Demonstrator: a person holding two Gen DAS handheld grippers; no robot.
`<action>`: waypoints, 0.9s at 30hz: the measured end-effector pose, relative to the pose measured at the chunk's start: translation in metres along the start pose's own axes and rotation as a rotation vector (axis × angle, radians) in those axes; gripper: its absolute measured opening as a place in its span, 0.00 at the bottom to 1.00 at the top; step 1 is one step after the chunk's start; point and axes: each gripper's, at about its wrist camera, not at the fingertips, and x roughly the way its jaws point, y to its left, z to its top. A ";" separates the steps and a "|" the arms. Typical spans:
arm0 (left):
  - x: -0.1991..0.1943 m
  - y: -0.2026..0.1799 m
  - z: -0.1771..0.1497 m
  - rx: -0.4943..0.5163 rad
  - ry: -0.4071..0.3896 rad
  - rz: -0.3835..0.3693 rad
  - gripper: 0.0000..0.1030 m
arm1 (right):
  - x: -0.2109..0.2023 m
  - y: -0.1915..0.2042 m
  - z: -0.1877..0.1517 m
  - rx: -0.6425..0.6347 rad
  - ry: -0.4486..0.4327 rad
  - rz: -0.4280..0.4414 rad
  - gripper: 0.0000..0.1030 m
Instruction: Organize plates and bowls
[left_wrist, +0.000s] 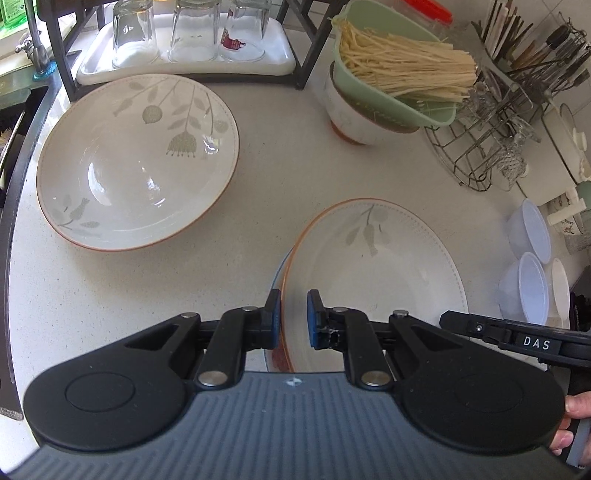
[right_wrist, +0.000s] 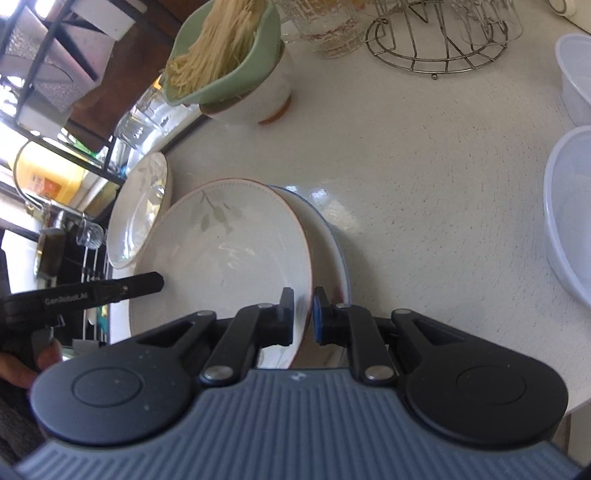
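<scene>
A floral plate with an orange rim (left_wrist: 373, 280) rests on a blue-rimmed plate (right_wrist: 325, 229) near the counter's front. My left gripper (left_wrist: 294, 318) straddles its left rim with a gap between pad and rim. My right gripper (right_wrist: 303, 316) is shut on the opposite rim of the same floral plate (right_wrist: 225, 251), tilting it. A larger floral plate (left_wrist: 136, 162) lies flat at the left, also showing in the right wrist view (right_wrist: 140, 218). A white bowl (left_wrist: 351, 114) carries a green colander of noodles (left_wrist: 391, 70).
A white tray with upturned glasses (left_wrist: 184, 48) sits under a black rack at the back. A wire rack with glassware (left_wrist: 491, 140) stands at the right. Clear plastic bowls (left_wrist: 532, 280) sit at the right edge. The sink (left_wrist: 14, 122) lies at the left.
</scene>
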 end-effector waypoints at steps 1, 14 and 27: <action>0.001 -0.001 0.001 -0.002 0.000 0.007 0.16 | 0.001 -0.002 0.001 0.002 0.004 0.004 0.13; 0.008 -0.022 0.008 0.030 0.013 0.102 0.18 | 0.004 -0.003 0.008 -0.051 0.009 -0.007 0.13; -0.006 -0.019 0.000 -0.030 0.005 0.070 0.32 | -0.008 0.004 0.010 -0.081 -0.056 -0.060 0.12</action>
